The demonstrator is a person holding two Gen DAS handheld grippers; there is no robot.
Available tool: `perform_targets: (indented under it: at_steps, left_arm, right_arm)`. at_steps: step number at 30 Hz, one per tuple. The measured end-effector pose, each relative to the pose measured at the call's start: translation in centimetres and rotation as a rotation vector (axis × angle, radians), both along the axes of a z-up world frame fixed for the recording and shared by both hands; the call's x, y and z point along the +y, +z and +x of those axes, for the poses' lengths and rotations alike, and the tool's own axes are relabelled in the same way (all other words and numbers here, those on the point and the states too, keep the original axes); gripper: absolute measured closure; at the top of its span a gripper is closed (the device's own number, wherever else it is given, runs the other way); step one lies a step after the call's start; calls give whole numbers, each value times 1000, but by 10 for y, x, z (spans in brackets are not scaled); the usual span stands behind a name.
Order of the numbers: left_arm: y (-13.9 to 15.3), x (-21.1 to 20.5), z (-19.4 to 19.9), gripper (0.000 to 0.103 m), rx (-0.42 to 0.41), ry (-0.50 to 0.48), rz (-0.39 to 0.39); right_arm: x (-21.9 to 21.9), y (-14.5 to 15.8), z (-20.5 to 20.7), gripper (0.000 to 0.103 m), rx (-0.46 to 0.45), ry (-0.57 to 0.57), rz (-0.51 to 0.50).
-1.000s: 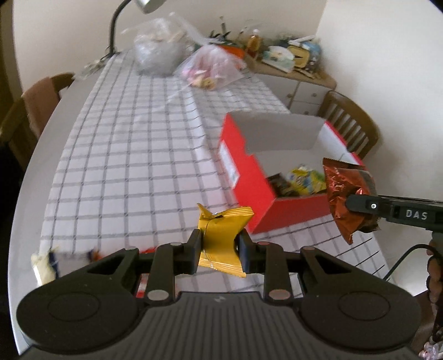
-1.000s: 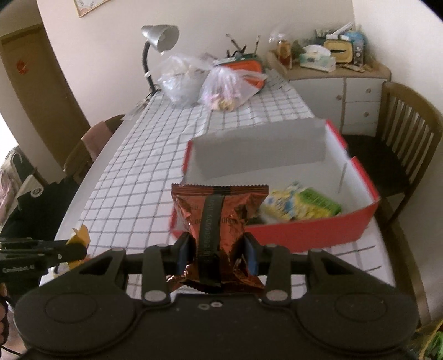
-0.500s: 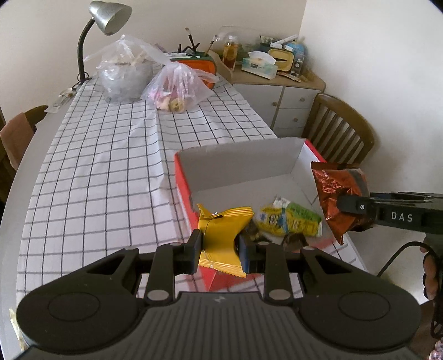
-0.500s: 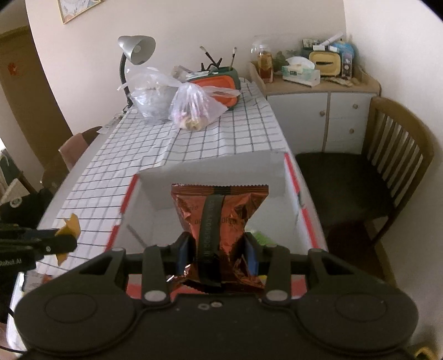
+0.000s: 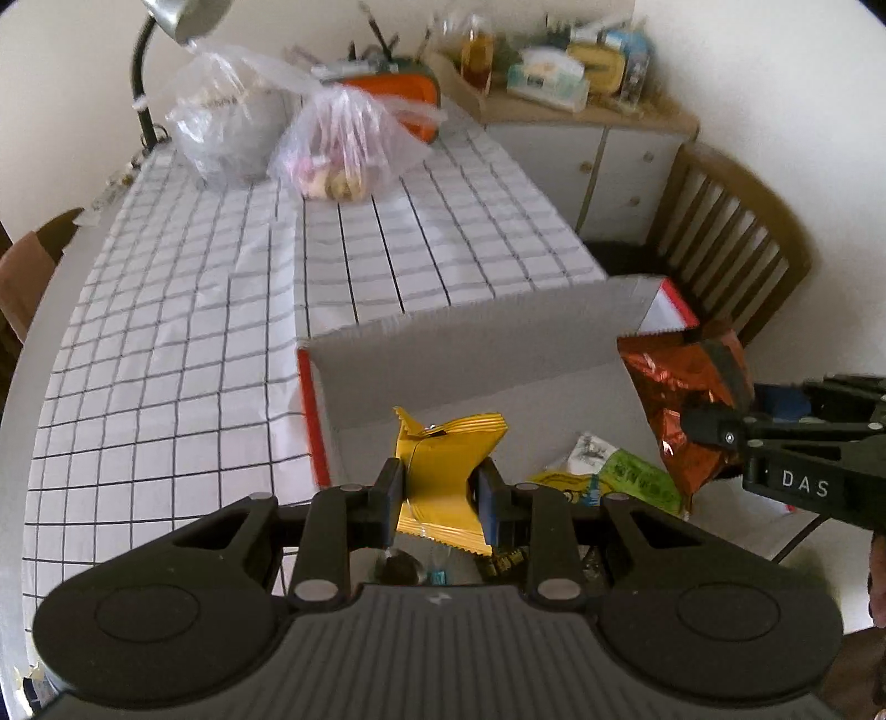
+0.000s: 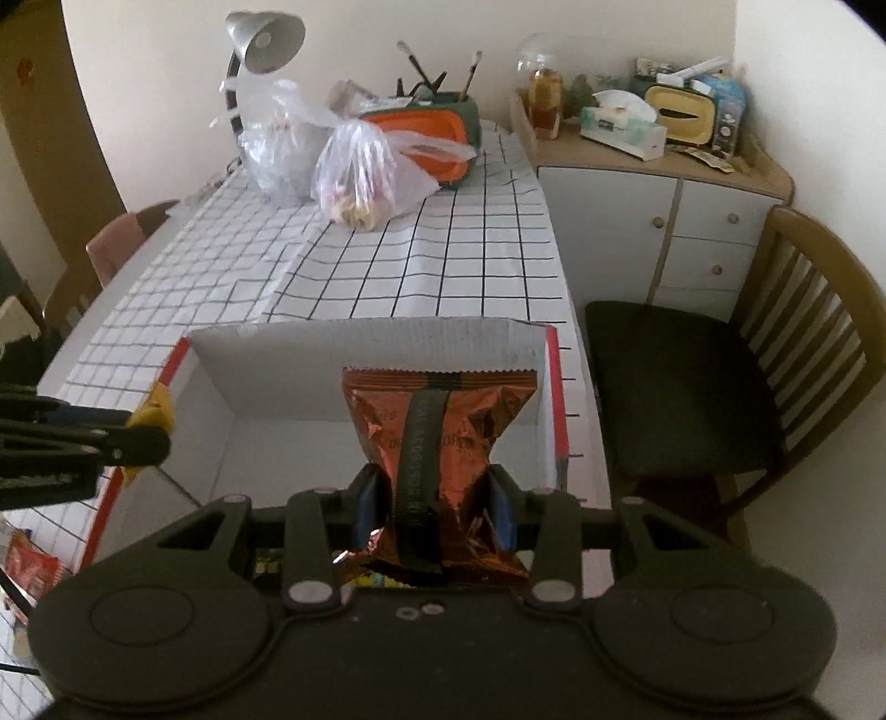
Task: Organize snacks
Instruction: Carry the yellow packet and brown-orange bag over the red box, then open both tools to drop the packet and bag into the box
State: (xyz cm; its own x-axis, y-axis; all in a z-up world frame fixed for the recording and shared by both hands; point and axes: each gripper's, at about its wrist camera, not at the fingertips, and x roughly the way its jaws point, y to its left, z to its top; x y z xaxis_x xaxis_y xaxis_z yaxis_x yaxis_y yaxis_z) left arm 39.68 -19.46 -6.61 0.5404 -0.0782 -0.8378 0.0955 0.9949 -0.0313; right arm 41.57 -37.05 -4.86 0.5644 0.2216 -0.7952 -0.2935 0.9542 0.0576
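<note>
Both grippers have just swung in over the red box (image 5: 313,410); left gripper (image 5: 437,487) is pinching the yellow packet (image 5: 443,471), right gripper (image 6: 437,498) is pinching the copper packet (image 6: 437,421); both are hanging above the box interior; drop looks imminent.

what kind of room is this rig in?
Most likely a home dining area: a table under a grid-check cloth, wooden dining chairs drawn up to it, and a cluttered sideboard in the corner. A desk lamp and plastic bags suggest everyday household use.
</note>
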Motion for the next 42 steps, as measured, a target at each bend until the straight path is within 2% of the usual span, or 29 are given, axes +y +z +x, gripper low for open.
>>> perform_targets:
  at_steps: [12, 23, 35, 42]
  left_arm:
    - [-49, -22, 51, 76, 169, 12, 84]
    - [-77, -34, 60, 76, 283, -11, 112]
    - [-71, -34, 48, 76, 267, -4, 72]
    - [-49, -24, 29, 76, 199, 12, 18]
  right_arm:
    - [20, -40, 23, 64, 114, 102, -81]
    - [27, -51, 20, 64, 147, 139, -107]
    - [15, -42, 8, 63, 131, 111, -63]
    - [2, -20, -4, 62, 94, 100, 10]
